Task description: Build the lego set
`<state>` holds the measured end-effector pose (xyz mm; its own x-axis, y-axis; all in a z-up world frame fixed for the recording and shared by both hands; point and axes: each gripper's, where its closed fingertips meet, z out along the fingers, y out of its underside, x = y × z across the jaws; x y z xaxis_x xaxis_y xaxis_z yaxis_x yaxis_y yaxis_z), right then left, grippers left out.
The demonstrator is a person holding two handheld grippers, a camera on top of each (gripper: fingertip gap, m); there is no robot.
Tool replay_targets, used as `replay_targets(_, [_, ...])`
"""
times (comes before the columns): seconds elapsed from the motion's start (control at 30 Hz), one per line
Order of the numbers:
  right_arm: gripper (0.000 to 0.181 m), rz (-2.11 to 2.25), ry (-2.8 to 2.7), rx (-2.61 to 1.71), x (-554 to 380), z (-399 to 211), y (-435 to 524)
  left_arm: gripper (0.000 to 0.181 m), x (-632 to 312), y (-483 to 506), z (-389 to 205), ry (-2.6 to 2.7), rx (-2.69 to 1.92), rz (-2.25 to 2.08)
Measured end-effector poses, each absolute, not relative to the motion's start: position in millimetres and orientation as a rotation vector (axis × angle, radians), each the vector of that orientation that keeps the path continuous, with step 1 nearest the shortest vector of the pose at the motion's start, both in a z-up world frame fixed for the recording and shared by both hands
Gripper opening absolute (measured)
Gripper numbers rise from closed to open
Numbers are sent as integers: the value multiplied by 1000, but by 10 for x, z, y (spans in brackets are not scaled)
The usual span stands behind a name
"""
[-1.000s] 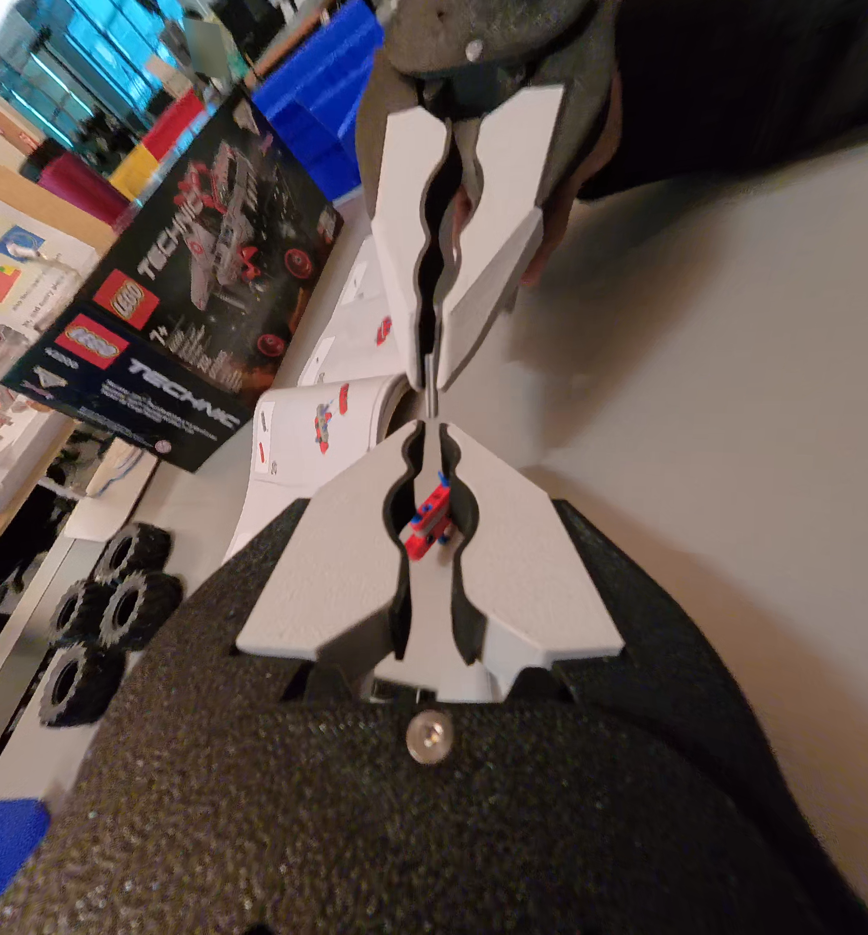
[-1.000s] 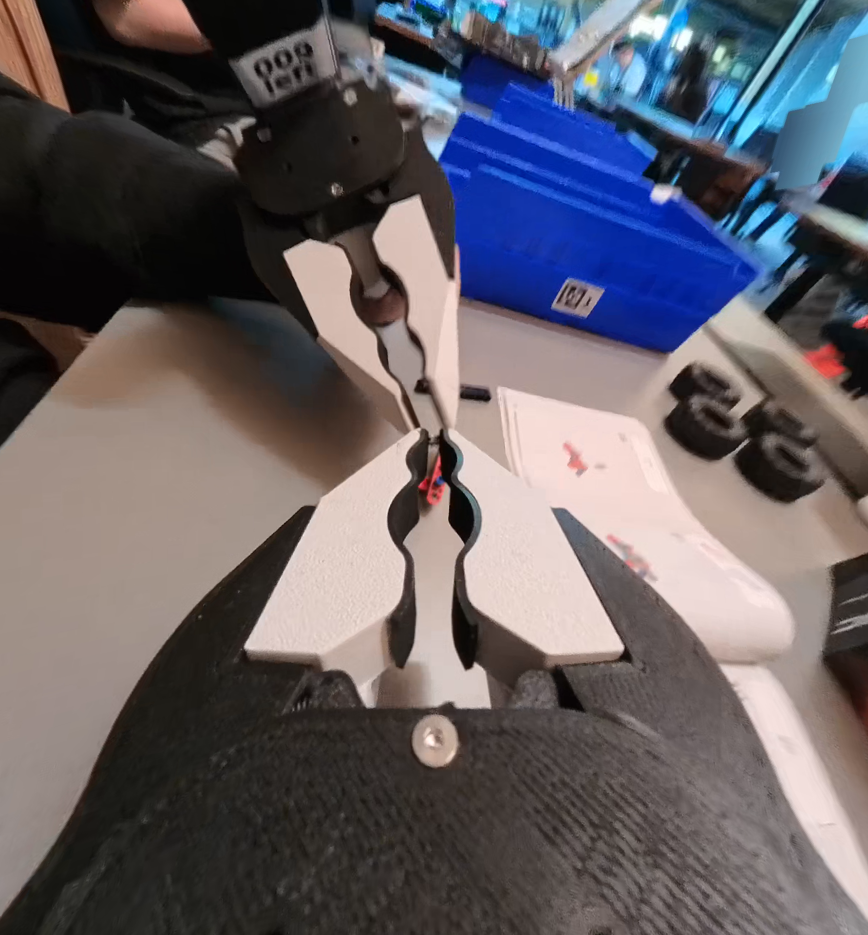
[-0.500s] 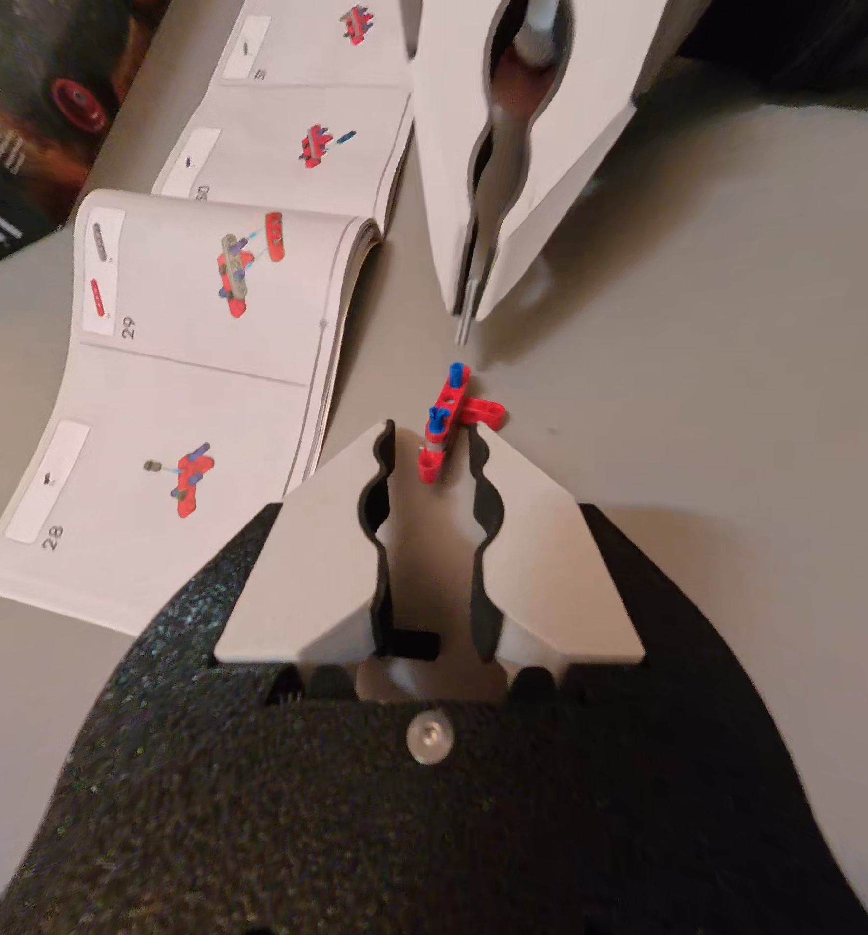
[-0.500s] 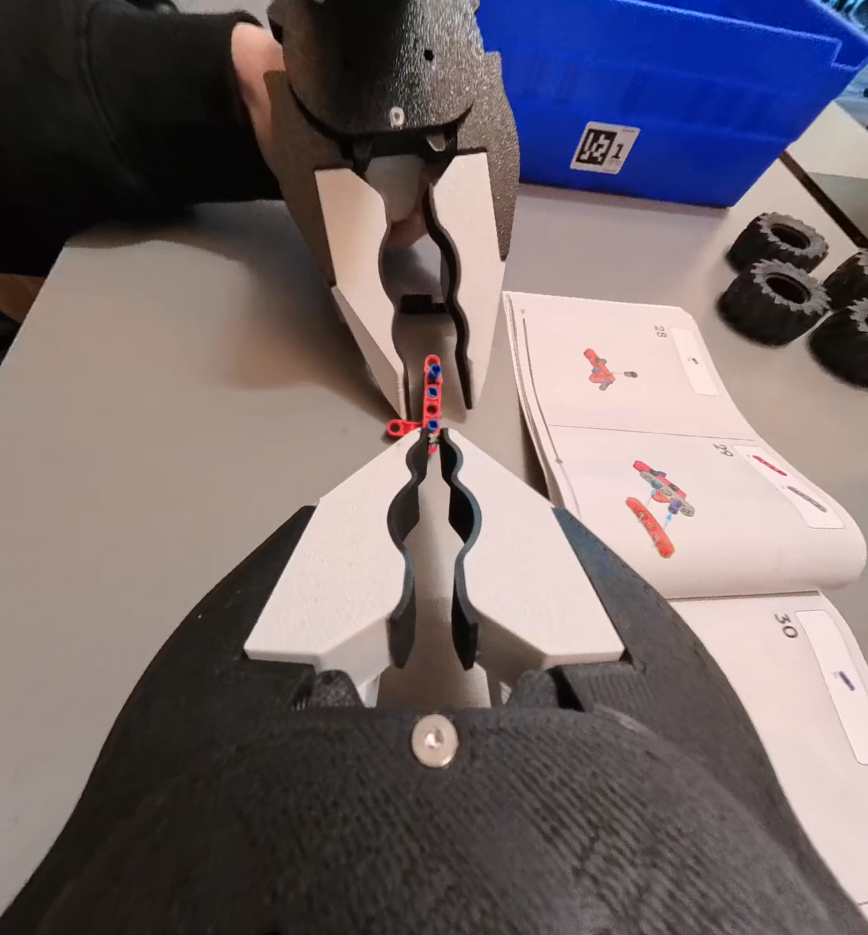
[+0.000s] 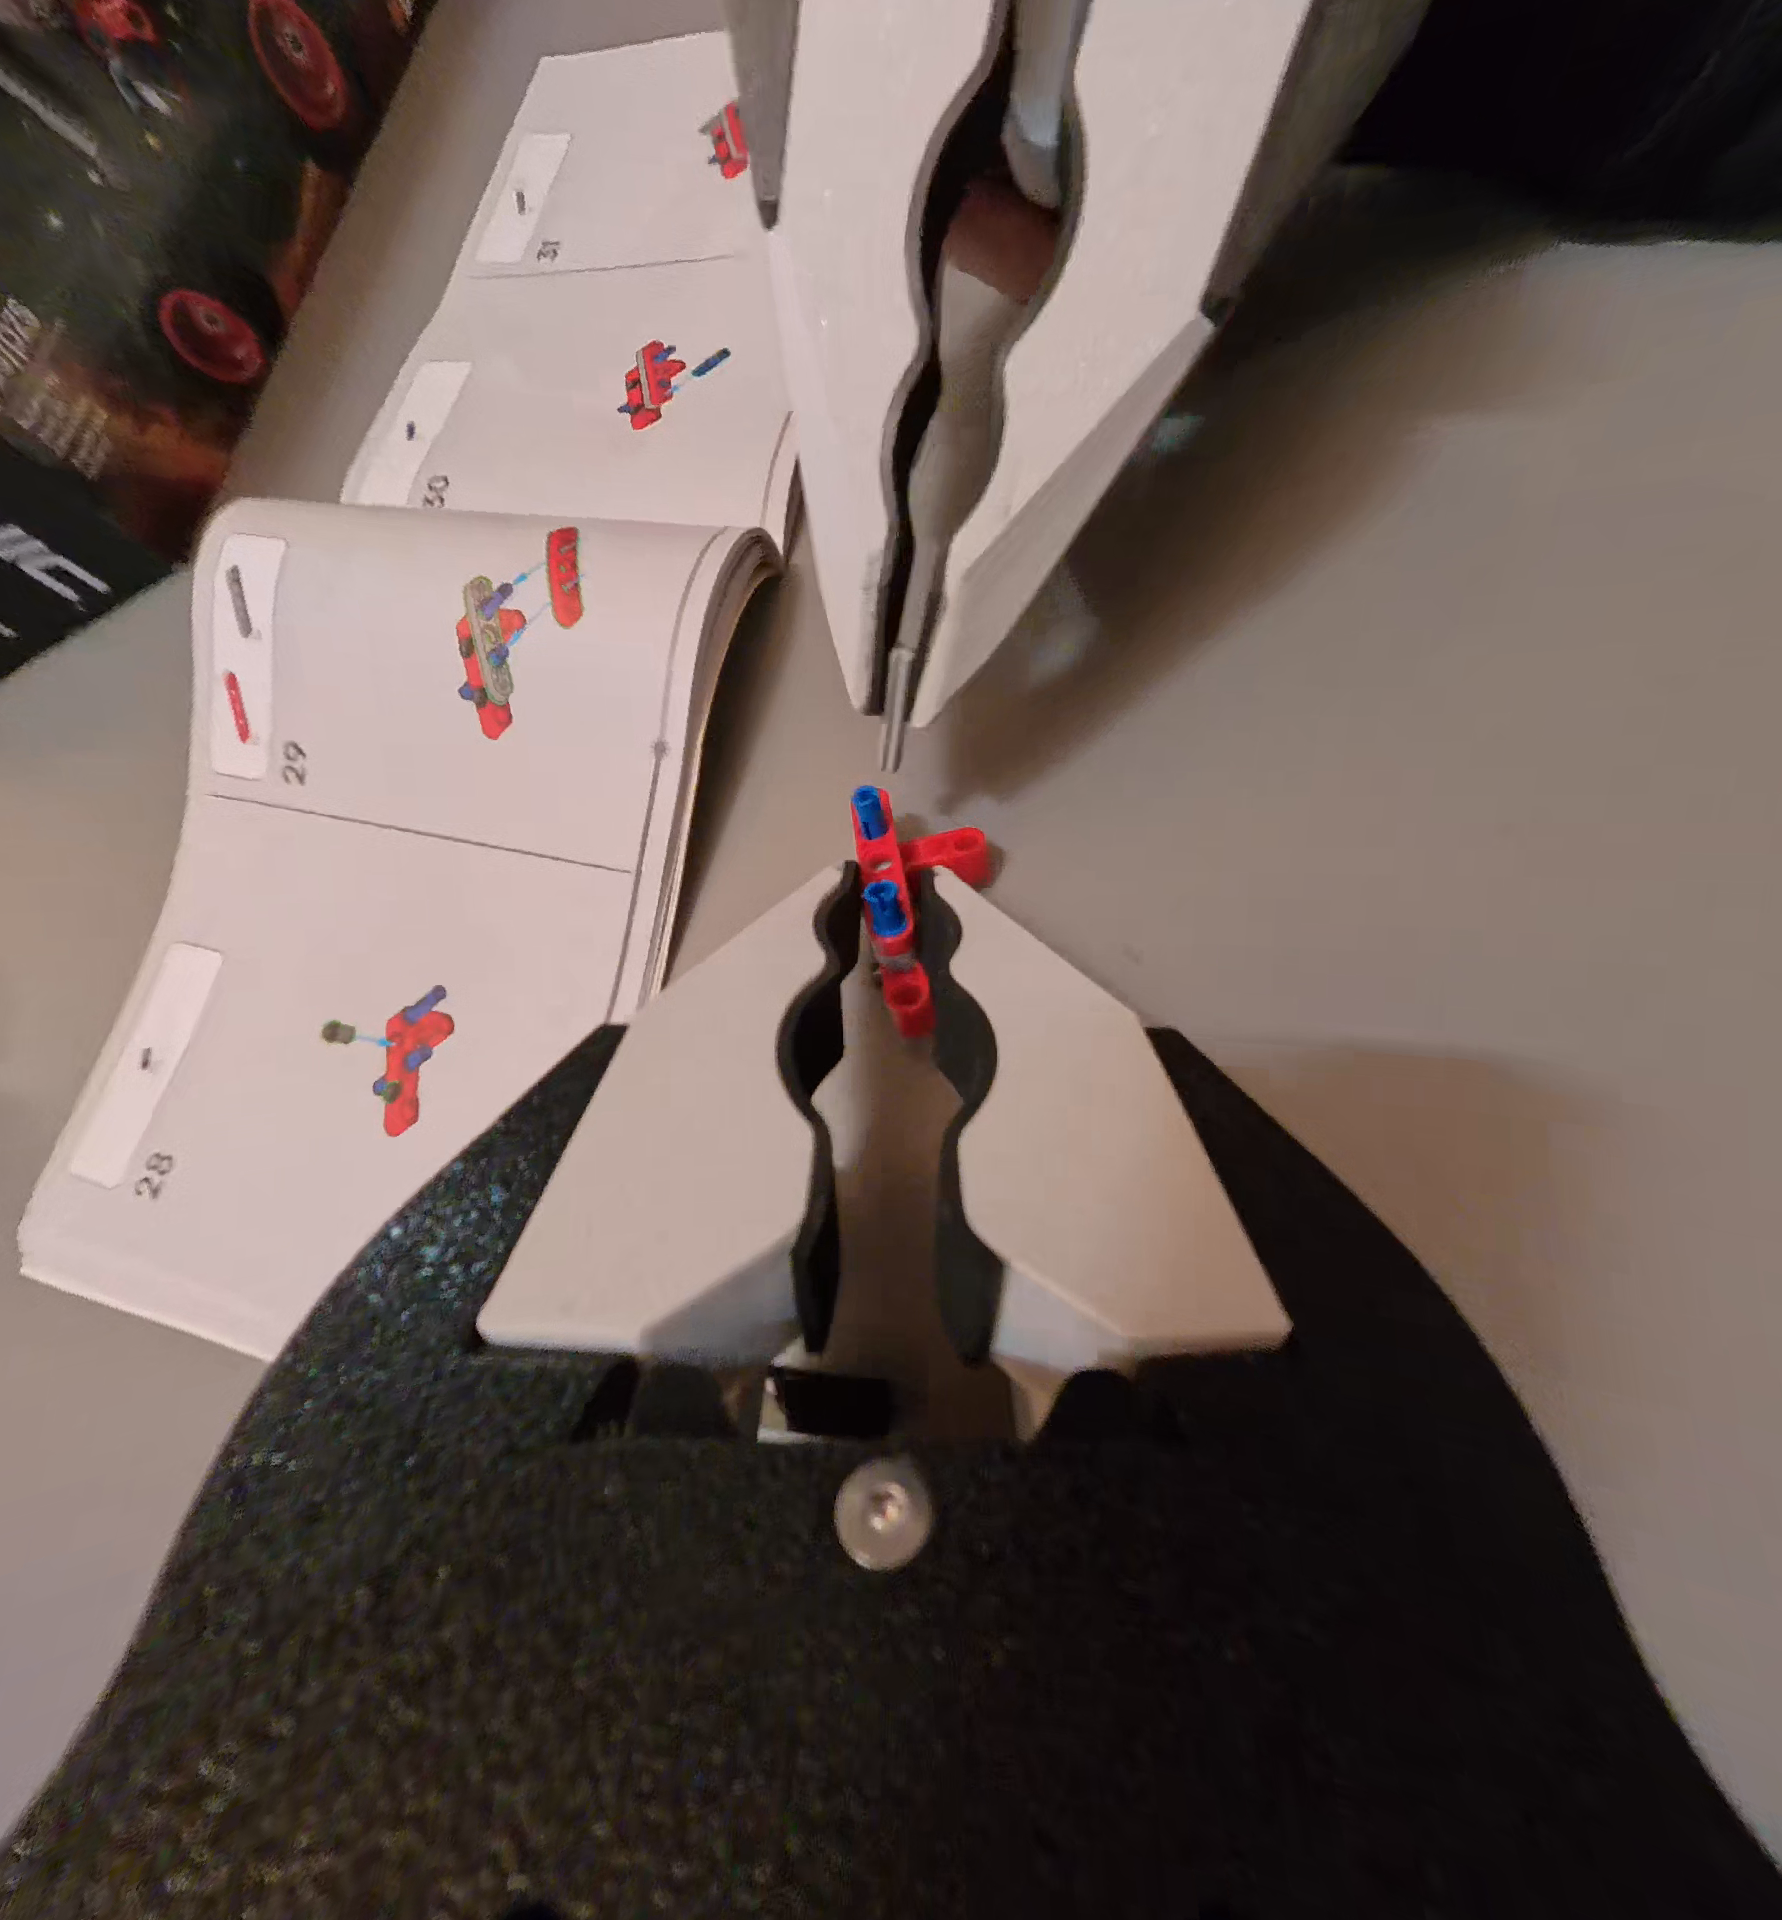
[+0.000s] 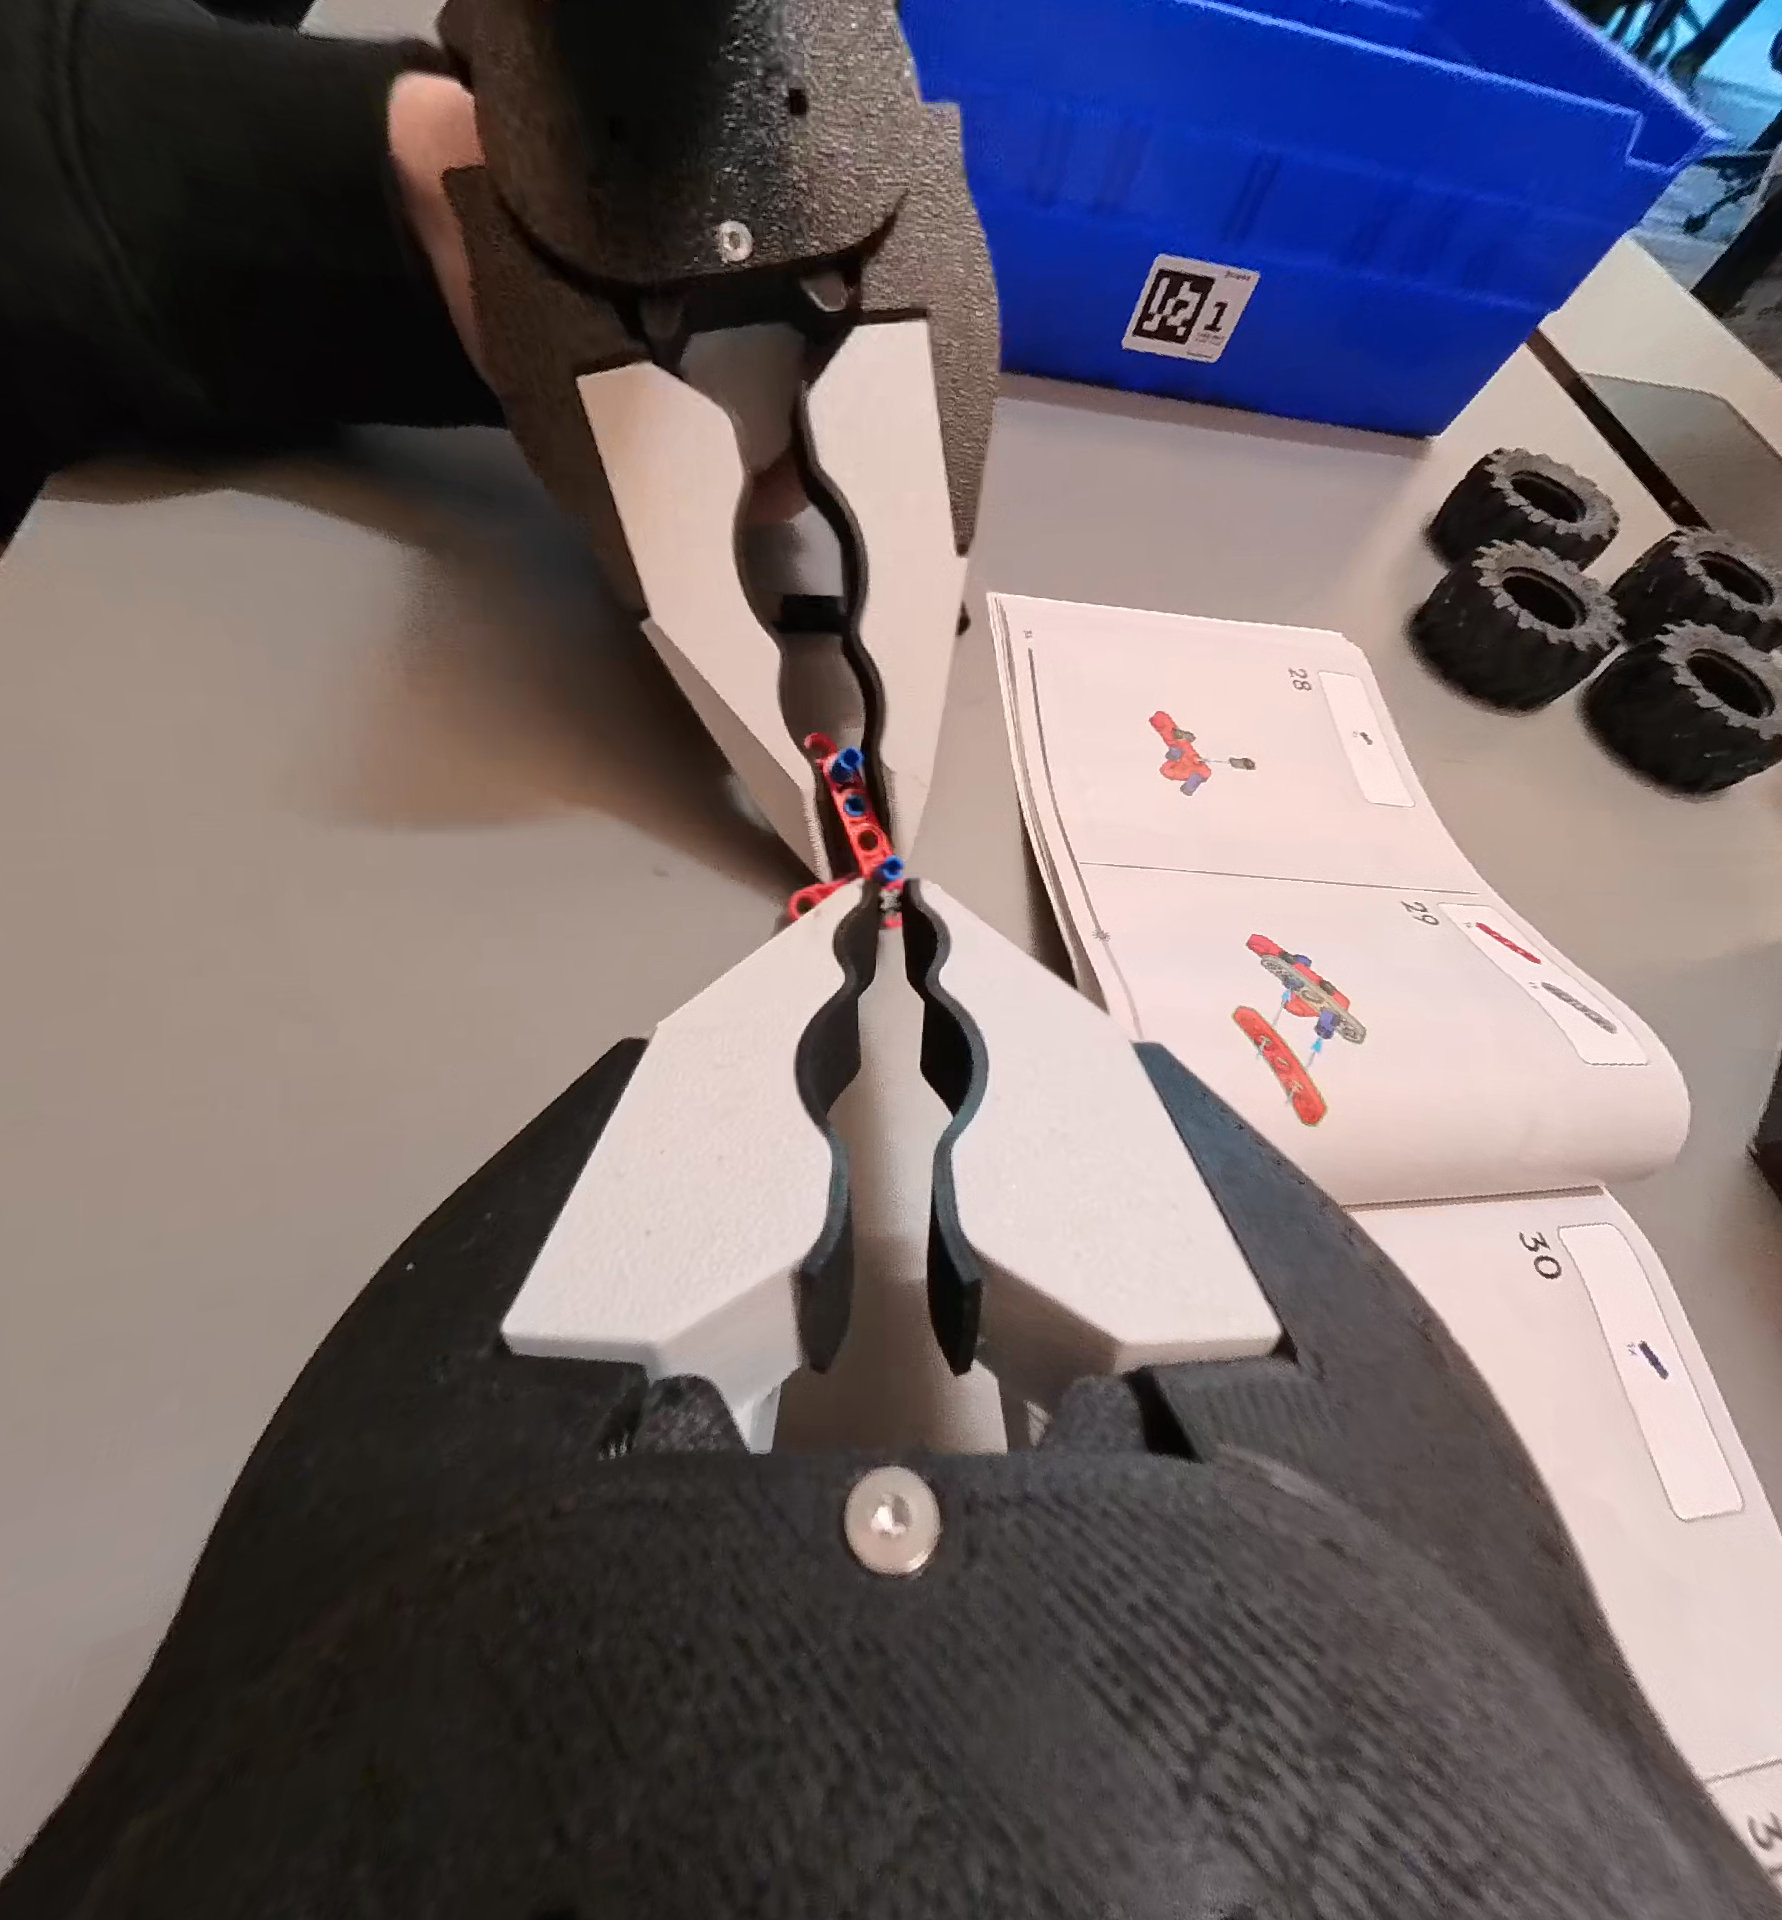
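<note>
A small red beam assembly (image 5: pixel 889 914) with blue pins and a short red side piece sits low over the grey table (image 5: pixel 1438 831). My left gripper (image 5: pixel 902 894) is shut on it near the fingertips. It also shows in the right wrist view (image 6: pixel 859 816) between the left gripper's fingers (image 6: pixel 856 847). My right gripper (image 6: pixel 887 909) is shut on a thin grey pin (image 5: pixel 893 717). The pin sticks out of the right gripper's tips (image 5: pixel 892 707) and points at the assembly's far end, a small gap away.
An open instruction booklet (image 5: pixel 430 831) lies beside the grippers, also in the right wrist view (image 6: pixel 1282 831). Several black tyres (image 6: pixel 1614 644) and a blue bin (image 6: pixel 1282 156) stand beyond it. A dark set box (image 5: pixel 56 260) lies past the booklet. A person's dark sleeve (image 6: pixel 170 239) holds the left gripper.
Both grippers came down from a raised, tip-to-tip pose to the table. The left gripper opened half a second ago and has closed on the red assembly again. The pin has moved nearer.
</note>
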<state>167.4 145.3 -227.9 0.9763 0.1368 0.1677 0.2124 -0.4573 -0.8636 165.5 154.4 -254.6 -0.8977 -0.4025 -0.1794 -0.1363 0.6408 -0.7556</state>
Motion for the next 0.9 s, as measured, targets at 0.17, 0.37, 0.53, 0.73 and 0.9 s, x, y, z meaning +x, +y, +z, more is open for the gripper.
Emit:
replay_targets(0.17, [2, -149, -319, -2008, 1666, -2239, 1408, 7, 1608, 1479, -2412, 2451, -302, -1154])
replay_targets(0.37, [2, -114, -394, -1975, 1571, -2214, 1370, 7, 1557, 1474, -2443, 2454, -192, -1114])
replay_targets(0.53, [2, -65, -402, -1957, 1518, -2186, 1382, 7, 1523, 1453, -2412, 2441, -141, -1135])
replay_targets(0.73, [2, -43, -384, -1975, 1518, -2204, 1389, 6, 1526, 1475, -2406, 2425, -116, -1126])
replay_targets(0.9, [2, 20, -375, -1946, 1471, -2151, 1389, 6, 1441, 1377, -2289, 2395, -59, -1251])
